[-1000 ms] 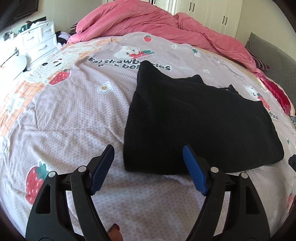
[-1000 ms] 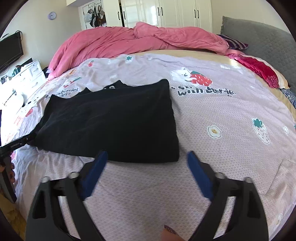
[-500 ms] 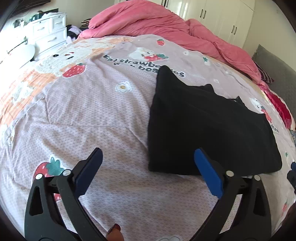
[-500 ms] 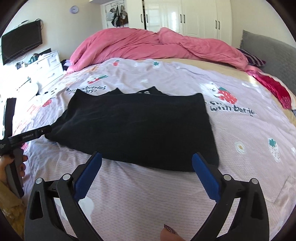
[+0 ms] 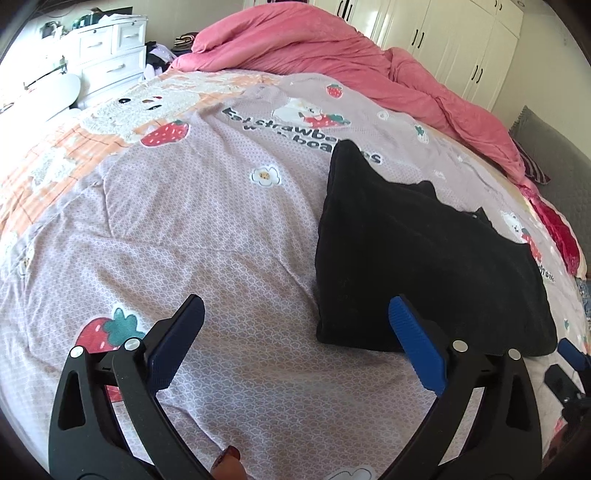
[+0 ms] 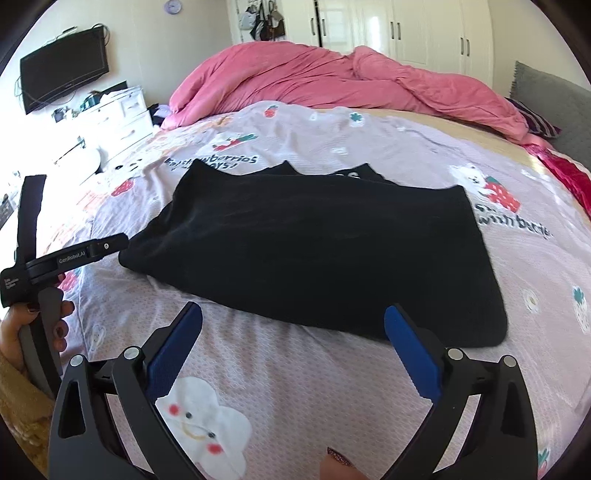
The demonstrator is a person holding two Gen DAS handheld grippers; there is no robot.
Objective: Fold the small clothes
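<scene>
A black garment [image 5: 424,258] [image 6: 321,251] lies folded flat on the lilac strawberry-print bedspread [image 5: 184,221] [image 6: 332,398]. My left gripper [image 5: 295,317] stands open over bare bedspread, just left of and short of the garment's near left corner; nothing is between its blue pads. In the right wrist view my right gripper [image 6: 293,325] is open too, hovering short of the garment's near edge with nothing held. The left gripper's body [image 6: 70,254] and the hand on it show at the left of that view, near the garment's left corner.
A crumpled pink duvet [image 5: 332,51] [image 6: 332,81] is heaped at the far side of the bed. White drawers [image 5: 110,55] stand at the far left, white wardrobes [image 6: 406,33] behind, a wall TV [image 6: 62,70], a grey headboard [image 6: 554,103] and a red pillow [image 5: 557,229] at the right.
The left gripper's jaws have opened wider and it has drawn back to the left of the garment. The right gripper has shifted left along the garment's near edge.
</scene>
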